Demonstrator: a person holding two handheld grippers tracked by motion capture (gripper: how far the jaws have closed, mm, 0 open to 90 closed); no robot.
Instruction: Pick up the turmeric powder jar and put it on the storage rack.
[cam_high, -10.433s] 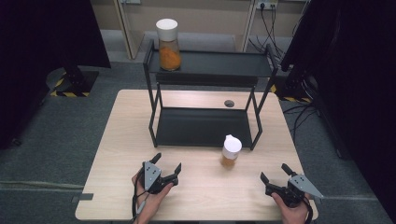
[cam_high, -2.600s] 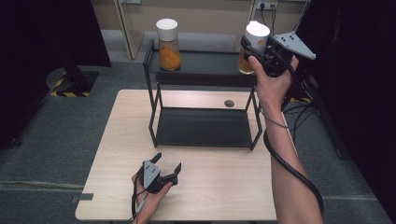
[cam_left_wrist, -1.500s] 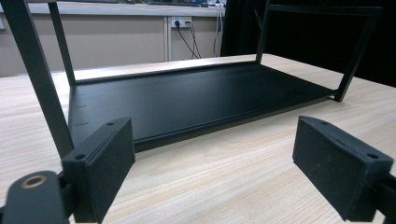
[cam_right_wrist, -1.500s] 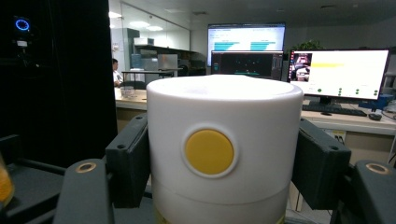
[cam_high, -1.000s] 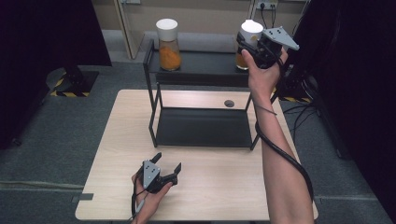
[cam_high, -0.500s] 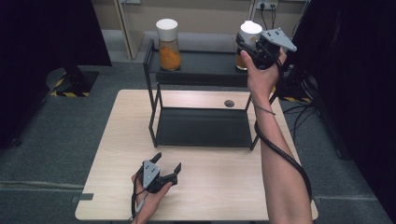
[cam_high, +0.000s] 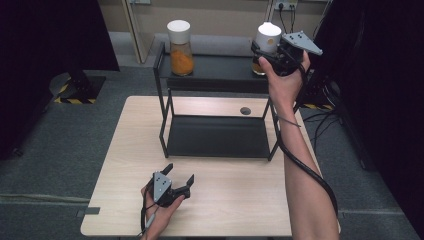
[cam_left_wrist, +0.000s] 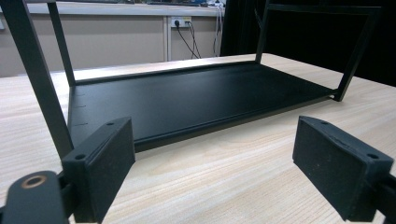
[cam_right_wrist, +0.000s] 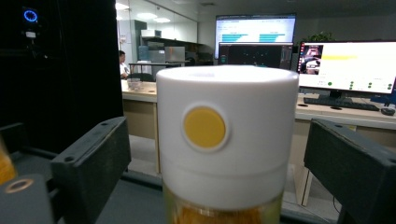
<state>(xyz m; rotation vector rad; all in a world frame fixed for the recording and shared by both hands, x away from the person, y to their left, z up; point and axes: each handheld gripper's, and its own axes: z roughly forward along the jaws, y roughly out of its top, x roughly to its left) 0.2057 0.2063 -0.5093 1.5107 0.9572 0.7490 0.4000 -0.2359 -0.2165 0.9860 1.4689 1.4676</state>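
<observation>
A two-tier black rack (cam_high: 215, 77) stands on the wooden table (cam_high: 125, 150). Two jars with white lids and orange contents stand on its top shelf, one on the left (cam_high: 180, 47), one on the right (cam_high: 268, 34). My right gripper (cam_high: 262, 52) is held up at the right jar, jaws on either side of it. In the right gripper view the white lid with a yellow dot (cam_right_wrist: 227, 140) sits between the pads (cam_right_wrist: 93, 158) with a gap on each side, so the gripper (cam_right_wrist: 219, 158) is open. My left gripper (cam_high: 179, 172) rests open on the table before the rack's lower shelf (cam_left_wrist: 187, 98), holding nothing (cam_left_wrist: 212, 163).
A small round hole (cam_high: 245, 110) lies in the table behind the rack. The black lower shelf (cam_high: 217, 136) is bare. Dark curtains hang on both sides, and a wall with sockets is behind. The right gripper's cable (cam_high: 300, 160) trails along the forearm.
Ten seconds ago the right jar stood on the table; my right gripper lifted it to the rack's top right. Over the last second it hardly moved. The left gripper stayed still.
</observation>
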